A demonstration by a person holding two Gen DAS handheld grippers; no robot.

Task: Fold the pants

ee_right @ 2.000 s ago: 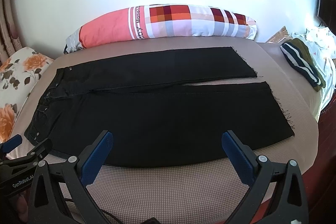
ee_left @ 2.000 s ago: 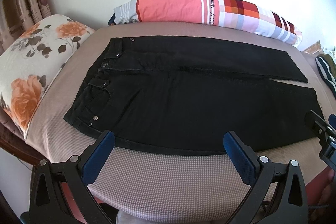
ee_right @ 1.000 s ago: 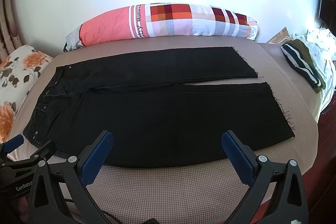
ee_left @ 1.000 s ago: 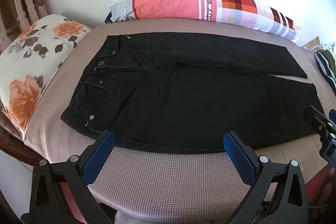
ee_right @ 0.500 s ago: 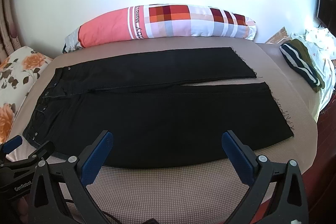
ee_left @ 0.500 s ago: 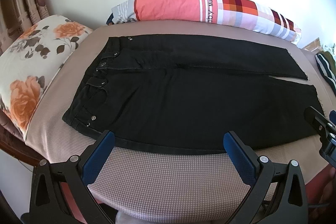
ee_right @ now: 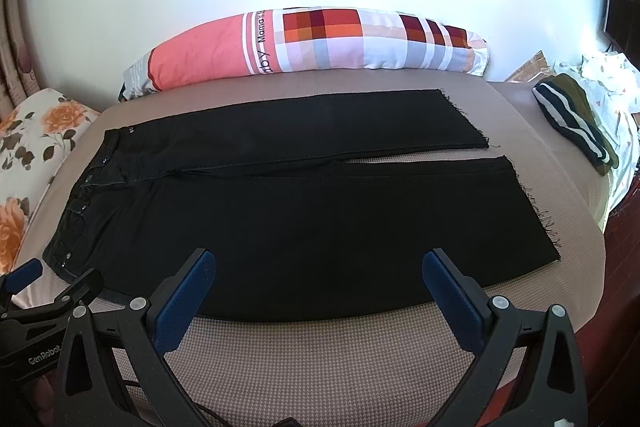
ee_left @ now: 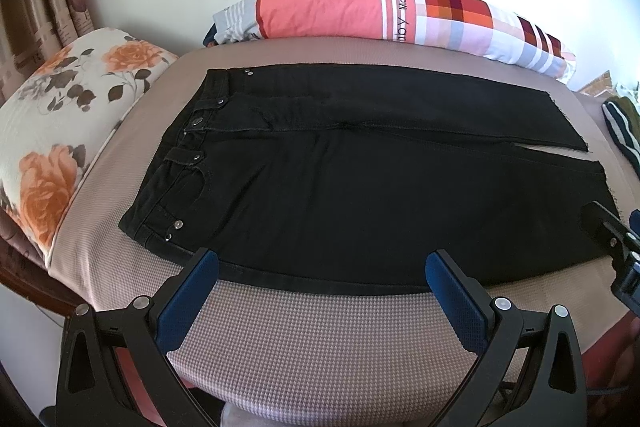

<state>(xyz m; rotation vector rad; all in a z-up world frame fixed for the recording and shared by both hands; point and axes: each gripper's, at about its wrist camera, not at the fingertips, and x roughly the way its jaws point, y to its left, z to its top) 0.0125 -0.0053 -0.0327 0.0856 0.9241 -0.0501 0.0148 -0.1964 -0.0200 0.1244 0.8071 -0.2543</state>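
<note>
Lying flat across your frame's centre, the black denim pants (ee_left: 360,187) cover the bed (ee_left: 320,339) with its fine houndstooth weave. Your left hand-held gripper (ee_left: 318,277) and right hand-held gripper (ee_right: 316,273) gape empty. Only your right view shows both frayed hems fully.

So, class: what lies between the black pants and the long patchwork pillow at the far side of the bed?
Only a bare strip of the brown bed cover separates the black pants from the patchwork pillow; the right wrist view shows it most plainly.
</note>
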